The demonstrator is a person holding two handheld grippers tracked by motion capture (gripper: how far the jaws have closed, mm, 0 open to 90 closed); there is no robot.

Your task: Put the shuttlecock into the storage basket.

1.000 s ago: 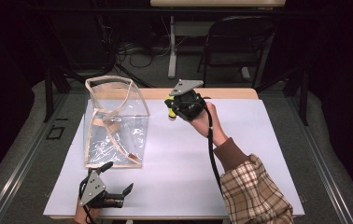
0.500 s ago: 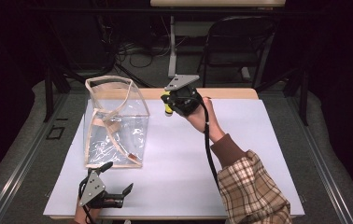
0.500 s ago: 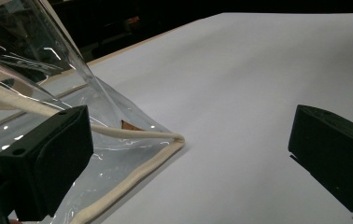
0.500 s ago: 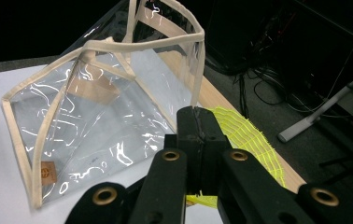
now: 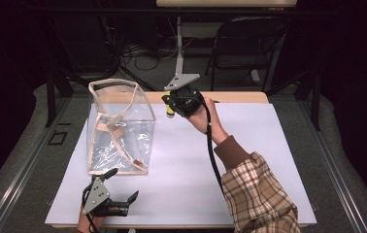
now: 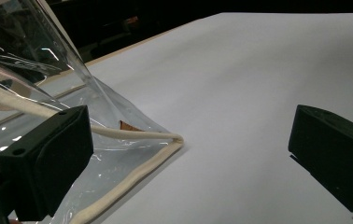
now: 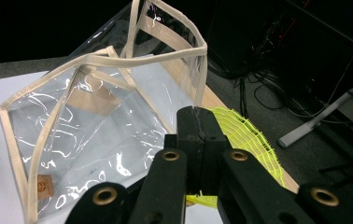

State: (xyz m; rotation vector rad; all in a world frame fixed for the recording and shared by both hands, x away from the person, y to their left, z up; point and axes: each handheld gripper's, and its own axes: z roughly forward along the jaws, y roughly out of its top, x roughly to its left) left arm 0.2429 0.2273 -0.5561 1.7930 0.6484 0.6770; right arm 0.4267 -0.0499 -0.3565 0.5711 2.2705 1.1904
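A clear plastic bag (image 5: 118,127) with beige trim stands open-topped on the left of the white table (image 5: 264,141). My right gripper (image 5: 168,103) hangs just right of the bag's upper rim, shut on a piece of yellow mesh (image 5: 170,110). In the right gripper view the mesh (image 7: 247,135) sticks out beside the closed jaws of the right gripper (image 7: 197,122), with the bag (image 7: 90,121) just beyond. My left gripper (image 5: 122,185) rests near the table's front edge, open. In the left gripper view the bag's bottom corner (image 6: 165,139) lies between its wide-apart jaws, untouched.
A folding chair (image 5: 249,43) and a desk leg (image 5: 179,53) stand behind the table, with cables on the floor. The table's wooden far edge (image 5: 240,97) runs behind the right hand. White surface stretches to the right of the bag.
The right gripper has drifted slightly left toward the bag's rim, still holding the yellow mesh. The left gripper has stayed where it was.
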